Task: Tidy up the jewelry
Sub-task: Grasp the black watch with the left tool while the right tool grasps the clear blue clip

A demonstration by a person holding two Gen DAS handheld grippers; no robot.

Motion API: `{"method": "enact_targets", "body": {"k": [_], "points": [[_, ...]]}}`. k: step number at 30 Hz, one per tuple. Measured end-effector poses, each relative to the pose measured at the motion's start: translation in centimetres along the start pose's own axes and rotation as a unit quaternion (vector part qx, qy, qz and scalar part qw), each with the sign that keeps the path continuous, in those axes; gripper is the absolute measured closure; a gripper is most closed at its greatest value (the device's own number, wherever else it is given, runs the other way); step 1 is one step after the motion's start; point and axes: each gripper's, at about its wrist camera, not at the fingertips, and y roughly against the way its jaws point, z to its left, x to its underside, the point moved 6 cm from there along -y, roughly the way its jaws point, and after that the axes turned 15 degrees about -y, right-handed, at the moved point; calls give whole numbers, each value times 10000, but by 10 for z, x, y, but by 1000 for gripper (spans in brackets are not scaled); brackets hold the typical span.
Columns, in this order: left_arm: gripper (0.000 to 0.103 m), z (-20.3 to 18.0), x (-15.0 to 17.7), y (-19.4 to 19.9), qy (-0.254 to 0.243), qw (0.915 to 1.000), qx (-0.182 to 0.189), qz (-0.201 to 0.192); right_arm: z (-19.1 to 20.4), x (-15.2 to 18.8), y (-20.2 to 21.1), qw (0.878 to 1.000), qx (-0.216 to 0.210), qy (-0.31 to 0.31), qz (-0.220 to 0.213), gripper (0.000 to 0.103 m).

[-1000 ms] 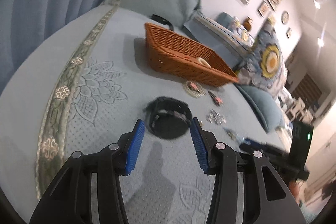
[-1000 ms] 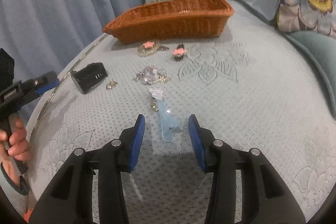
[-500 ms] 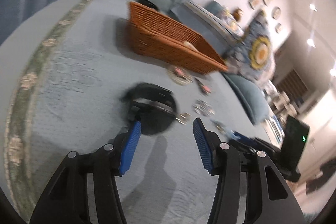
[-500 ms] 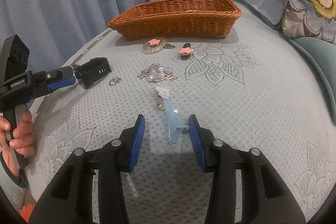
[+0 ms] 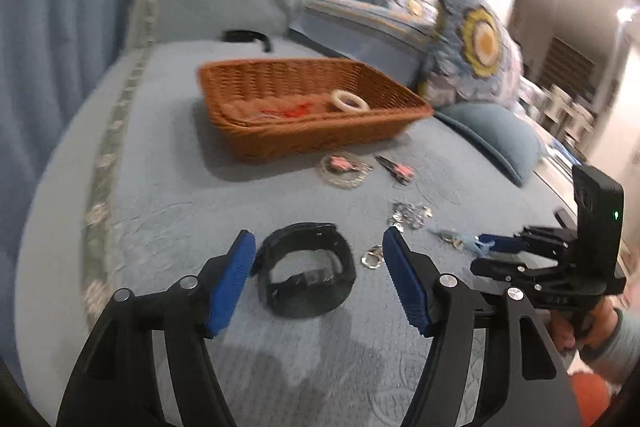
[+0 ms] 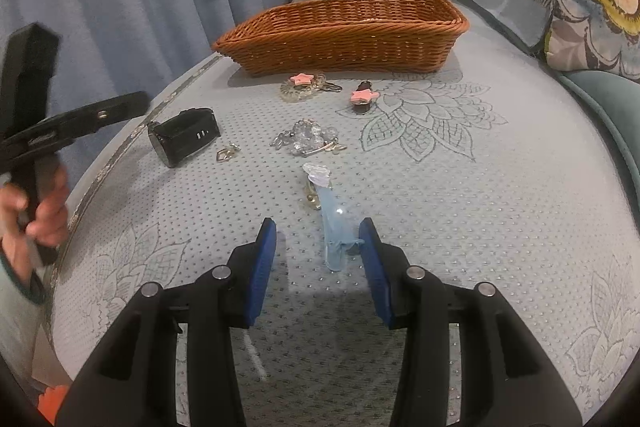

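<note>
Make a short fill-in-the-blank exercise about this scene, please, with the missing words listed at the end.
1. The black watch lies on the bedspread between the open fingers of the ____ tool.
2. The white ring lies inside the wicker ____.
3. The light blue hair clip lies between the fingers of the ____ tool.
4. Both star-shaped ornaments in front of the basket are ____ in colour.

Missing words: left; basket; right; pink
</note>
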Motion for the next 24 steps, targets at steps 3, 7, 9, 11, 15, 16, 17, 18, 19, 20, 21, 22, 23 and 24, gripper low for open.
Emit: {"method": "enact_targets", "body": {"k": [3, 7, 9, 11, 15, 16, 17, 18, 19, 20, 21, 22, 23, 24], "points": [[52, -8, 6, -14, -320, 9989, 102, 317, 1, 0, -1, 10000, -27, 19, 31, 63], [52, -16, 21, -9, -518, 9977, 6, 446, 1, 0, -2, 10000, -44, 20, 37, 63], [52, -20, 27, -3, -503, 9977, 19, 461, 1, 0, -2, 10000, -54, 22, 39, 63], [57, -24, 32, 0, -547, 9972, -98, 490, 1, 0, -2, 10000, -50, 38, 40, 63], [69, -21, 38, -5, -397, 9971, -383, 526, 2, 1, -2, 10000, -11, 72, 31, 63], [73, -20, 38, -6, -308, 9974, -406, 509, 2, 1, -2, 10000, -14, 69, 30, 63], [79, -16, 39, -8, -162, 9978, -433, 469, 2, 1, -2, 10000, -16, 64, 25, 63], [83, -14, 39, -9, -89, 9979, -455, 453, 2, 0, -2, 10000, -12, 65, 18, 63], [85, -13, 40, -9, -20, 9980, -471, 430, 2, 0, -2, 10000, 3, 66, 6, 63], [86, -13, 41, -8, -13, 9978, -521, 403, 2, 0, -2, 10000, 35, 70, -13, 63], [89, -14, 41, -8, -21, 9976, -569, 406, 2, 1, -2, 9999, 70, 80, -27, 64], [89, -15, 41, -8, -26, 9973, -611, 417, 2, 1, -2, 9999, 111, 90, -41, 64], [89, -16, 42, -8, -41, 9966, -695, 434, 2, 1, -1, 9998, 155, 97, -61, 64], [89, -17, 42, -8, -49, 9963, -734, 443, 1, 0, -2, 9996, 241, 92, -77, 64]]}}
